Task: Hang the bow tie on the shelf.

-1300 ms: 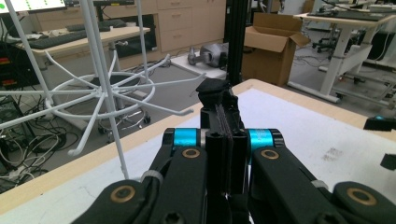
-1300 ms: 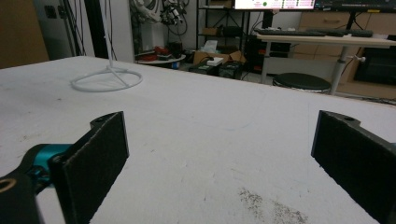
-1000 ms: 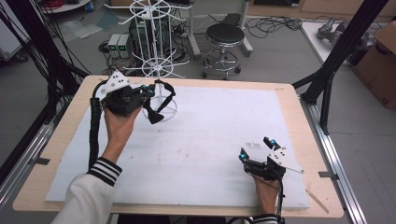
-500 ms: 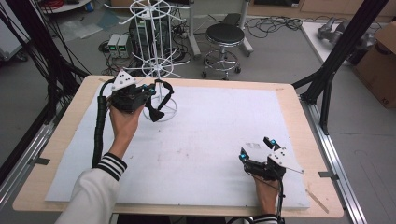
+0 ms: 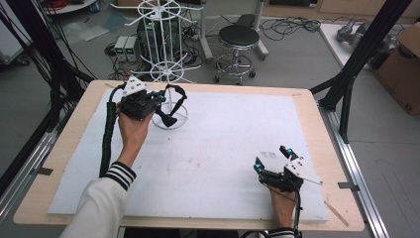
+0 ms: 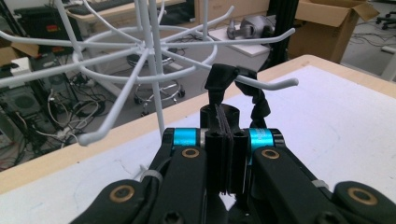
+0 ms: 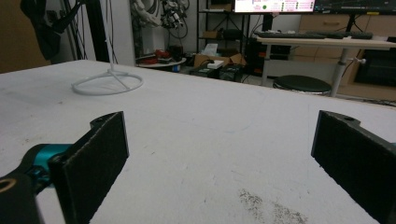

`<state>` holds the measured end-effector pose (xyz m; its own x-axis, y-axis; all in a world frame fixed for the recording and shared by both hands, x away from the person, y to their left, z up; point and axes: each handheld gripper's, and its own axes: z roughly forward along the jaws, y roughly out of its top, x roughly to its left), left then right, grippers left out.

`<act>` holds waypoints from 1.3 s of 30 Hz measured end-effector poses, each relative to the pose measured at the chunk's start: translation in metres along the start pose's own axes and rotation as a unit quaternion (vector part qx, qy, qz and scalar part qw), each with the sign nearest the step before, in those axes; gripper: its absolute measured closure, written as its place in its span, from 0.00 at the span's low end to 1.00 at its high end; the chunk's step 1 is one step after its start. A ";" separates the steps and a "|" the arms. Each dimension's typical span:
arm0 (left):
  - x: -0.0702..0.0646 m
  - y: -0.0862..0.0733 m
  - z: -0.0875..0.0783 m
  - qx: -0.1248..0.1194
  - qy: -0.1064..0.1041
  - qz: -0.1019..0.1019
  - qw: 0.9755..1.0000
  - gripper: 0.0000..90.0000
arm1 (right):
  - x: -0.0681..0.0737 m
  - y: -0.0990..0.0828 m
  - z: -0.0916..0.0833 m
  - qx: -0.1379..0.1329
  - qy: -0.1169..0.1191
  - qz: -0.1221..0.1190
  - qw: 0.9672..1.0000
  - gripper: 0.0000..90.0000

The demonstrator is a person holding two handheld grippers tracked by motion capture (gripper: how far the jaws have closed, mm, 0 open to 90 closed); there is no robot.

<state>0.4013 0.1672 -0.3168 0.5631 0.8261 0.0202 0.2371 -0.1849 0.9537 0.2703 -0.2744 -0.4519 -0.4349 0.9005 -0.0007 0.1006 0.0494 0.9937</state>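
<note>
The desk [image 5: 317, 124] takes up the middle and lower part of the high view, a wooden top under a white sheet [image 5: 223, 148] that stops short of the wood on every side. Most of that sheet is bare between the two hands, and the right and bottom margins are free.

A white wire rack [image 5: 168, 59] stands at the upper left of the sheet, close to the far edge, its ring base [image 5: 171, 118] flat on the sheet. The right claw's view shows that base [image 7: 107, 84] from low down at upper left, well apart across open white surface. The left claw's view shows what the high view hides: the rack's arms [image 6: 140, 46] fanning out just ahead, and one hooked arm [image 6: 275, 84] carrying the black strap.

The black strap [image 6: 223, 77] loops over that hooked arm and runs down between the jaws; in the high view it [image 5: 173, 104] hangs just beside the rack's post.

The left claw [image 6: 224, 154] is closed tight on the strap. The right claw [image 5: 275, 158] rests at the lower right of the sheet, near the desk's front edge, its jaws spread wide with nothing between them.
</note>
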 end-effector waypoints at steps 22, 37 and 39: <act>0.011 -0.056 -0.073 -0.040 -0.008 0.059 0.997 0.19 | 0.000 0.000 -0.001 -0.004 -0.001 0.004 1.000 0.03; 0.014 -0.161 -0.143 -0.134 -0.022 0.013 0.991 0.17 | 0.001 -0.001 -0.002 -0.007 -0.002 0.002 1.000 0.03; 0.014 -0.164 -0.144 -0.149 -0.017 0.010 0.989 0.17 | 0.000 -0.001 -0.001 -0.008 -0.002 -0.001 1.000 0.03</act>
<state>0.2561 0.2859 -0.4302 0.5932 0.8043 0.0347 -0.0158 -0.0314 0.9994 0.2687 -0.2747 -0.4523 -0.4312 0.9023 -0.0028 0.0864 0.0444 0.9953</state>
